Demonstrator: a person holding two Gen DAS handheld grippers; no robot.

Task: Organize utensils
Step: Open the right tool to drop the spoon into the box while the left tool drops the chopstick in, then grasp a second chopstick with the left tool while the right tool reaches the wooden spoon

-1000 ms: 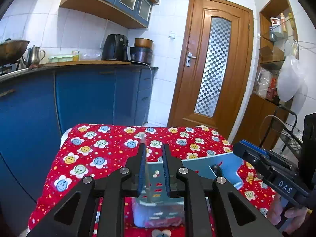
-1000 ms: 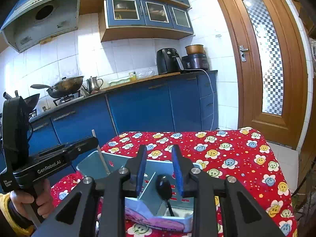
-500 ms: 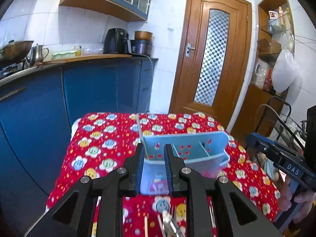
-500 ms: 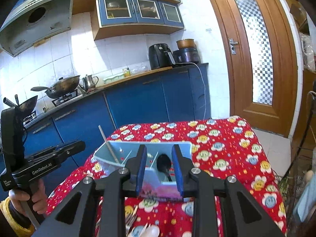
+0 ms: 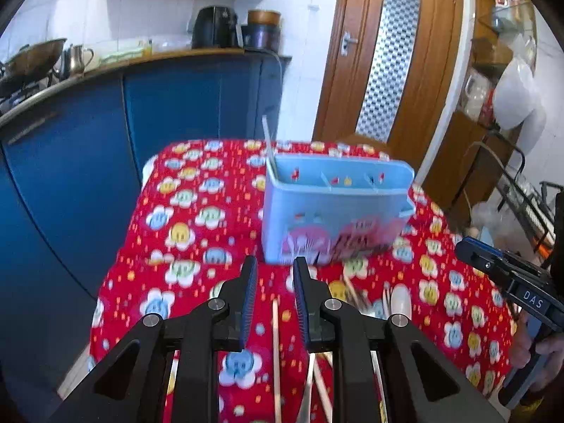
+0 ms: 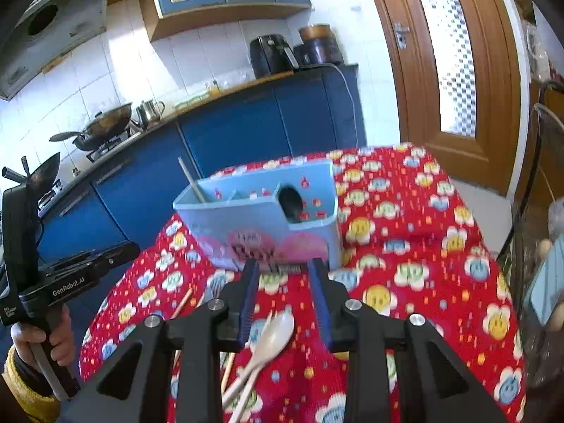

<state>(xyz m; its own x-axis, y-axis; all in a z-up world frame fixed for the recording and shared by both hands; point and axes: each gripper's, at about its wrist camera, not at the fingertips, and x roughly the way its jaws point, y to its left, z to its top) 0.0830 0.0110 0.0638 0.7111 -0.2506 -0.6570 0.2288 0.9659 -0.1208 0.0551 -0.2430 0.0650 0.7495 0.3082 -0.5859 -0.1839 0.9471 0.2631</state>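
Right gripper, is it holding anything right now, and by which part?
Nothing is held. The right gripper is empty, its jaws opening above the white spoon on the tablecloth.

utensil caddy (image 6: 261, 227) is standing on the table (image 6: 416, 218), counter (image 6: 246, 81) lying behind it. a chopstick (image 6: 192, 179) is leaning in its left compartment, a ladle (image 6: 290, 201) sitting in its right. loose spoons (image 6: 271, 335) are lying before it.

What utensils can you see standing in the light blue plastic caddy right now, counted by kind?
Visible in the light blue plastic caddy:
Pale wooden chopstick, leaning in the left end compartment: 1
Dark spoon, in the right end compartment: 1
Total: 2
Anything lying low inside is hidden by the walls.
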